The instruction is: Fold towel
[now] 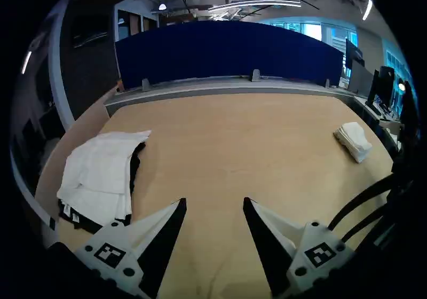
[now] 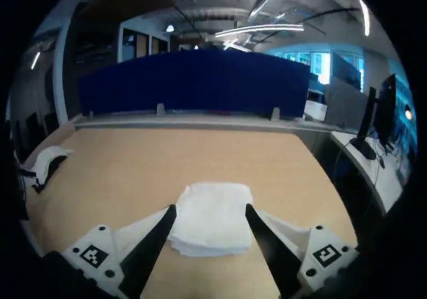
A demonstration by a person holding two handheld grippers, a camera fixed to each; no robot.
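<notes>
Right gripper [image 2: 210,206]: two black-edged fingers on white bodies, spread wide, pinching nothing. Each body carries a black-and-white square marker [image 2: 94,257]; it is a pattern, not lettering.

Folded towel [image 2: 213,216]: white, terry-like, squared into a thick, neat stack of several layers with slightly uneven lower edges. It lies flat on the wooden table [image 2: 160,155], directly between the right gripper's fingertips, its two sides running just behind the fingers. Whether either finger touches the cloth cannot be told.

Left gripper [image 1: 214,199]: same build and markers, fingers likewise spread, with bare tabletop [image 1: 240,139] between them. From this gripper the folded towel [image 1: 353,140] sits well apart, far off near the table's right edge.

Pile of white towels [image 1: 101,173]: loose and unfolded, draped over black cloth [image 1: 136,165] near the table's left edge, just beyond the left finger. Small tags at the pile's near edge are too small to read.

Blue divider panel [image 1: 229,50]: upright along the table's far side.

Dark monitor [image 2: 384,107]: on a neighbouring desk to the right.
</notes>
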